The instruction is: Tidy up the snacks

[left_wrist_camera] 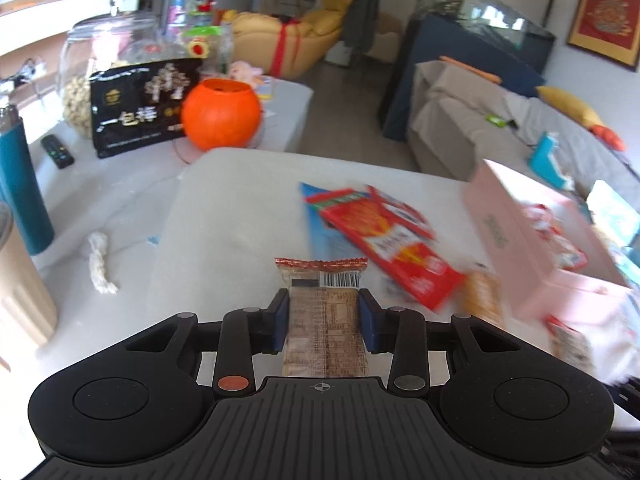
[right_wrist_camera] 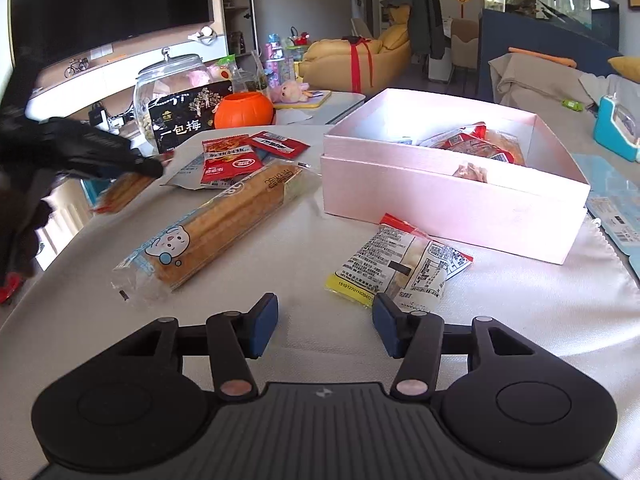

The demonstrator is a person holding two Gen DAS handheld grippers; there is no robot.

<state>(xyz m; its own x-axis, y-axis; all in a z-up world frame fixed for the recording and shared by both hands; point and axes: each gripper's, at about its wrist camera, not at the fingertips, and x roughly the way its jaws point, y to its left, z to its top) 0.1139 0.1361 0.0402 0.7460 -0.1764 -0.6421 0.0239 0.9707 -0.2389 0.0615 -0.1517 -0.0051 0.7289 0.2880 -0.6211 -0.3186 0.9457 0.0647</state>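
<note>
Snacks, part sorted: one packet held, several loose on the worktop (right_wrist_camera: 280,248), some in a pink box (right_wrist_camera: 452,196).
Left tongs (left_wrist_camera: 324,312) are closed on a brown wafer packet (left_wrist_camera: 322,300), both blue pads against its sides, lifted clear of the cloth. Right tongs (right_wrist_camera: 325,322) stand about half open with nothing between the pads, just short of a clear packet with yellow edge (right_wrist_camera: 400,264). A long bread stick pack (right_wrist_camera: 216,232) and red sachets (right_wrist_camera: 232,160) lie left of the box, which already contains wrapped snacks. An orange pumpkin pot (right_wrist_camera: 244,110) sits beyond.
</note>
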